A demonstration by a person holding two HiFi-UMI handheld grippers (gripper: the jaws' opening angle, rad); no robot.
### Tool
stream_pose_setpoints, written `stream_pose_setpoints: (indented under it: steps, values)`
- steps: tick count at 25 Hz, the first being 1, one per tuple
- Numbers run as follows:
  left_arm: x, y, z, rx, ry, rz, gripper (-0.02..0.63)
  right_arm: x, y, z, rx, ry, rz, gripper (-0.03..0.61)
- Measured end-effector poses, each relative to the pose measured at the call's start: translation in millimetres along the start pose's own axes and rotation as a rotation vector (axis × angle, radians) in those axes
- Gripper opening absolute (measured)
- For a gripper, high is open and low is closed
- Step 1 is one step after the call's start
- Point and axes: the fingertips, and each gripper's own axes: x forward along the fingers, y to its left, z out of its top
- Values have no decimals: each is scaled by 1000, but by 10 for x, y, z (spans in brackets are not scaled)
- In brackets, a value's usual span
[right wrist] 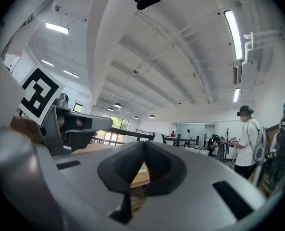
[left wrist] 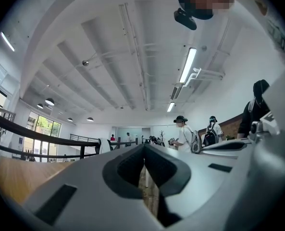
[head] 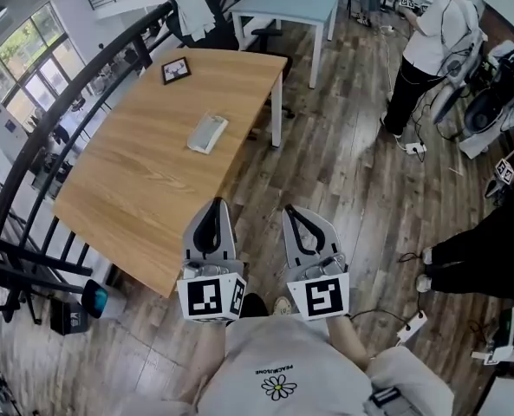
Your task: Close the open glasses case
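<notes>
A pale glasses case [head: 206, 133] lies near the middle of the wooden table [head: 126, 189]; from this distance I cannot tell how its lid stands. Both grippers are held close to my body, off the table's near corner and well short of the case. My left gripper [head: 213, 204] is shut with nothing between its jaws, and its tips meet in its own view [left wrist: 143, 146]. Beside it on the right, my right gripper [head: 293, 211] is also shut and empty [right wrist: 143, 143]. The left gripper's body [right wrist: 60, 121] shows in the right gripper view.
A small dark framed picture [head: 176, 70] lies at the table's far end. A black curved railing [head: 57, 137] runs along the table's left. Behind stand a light blue table [head: 291, 3] and a chair with white cloth [head: 191, 7]. People [head: 430, 42] and cables occupy the floor to the right.
</notes>
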Motion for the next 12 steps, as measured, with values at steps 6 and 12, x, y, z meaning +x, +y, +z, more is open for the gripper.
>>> stream_pose_setpoints:
  steps: [6, 12]
  values:
    - [108, -209, -143, -2, 16, 1, 17, -72, -158, -226, -22, 76, 54, 6]
    - [255, -194, 14, 19, -23, 22, 17, -65, -358, -99, -19, 50, 24, 6]
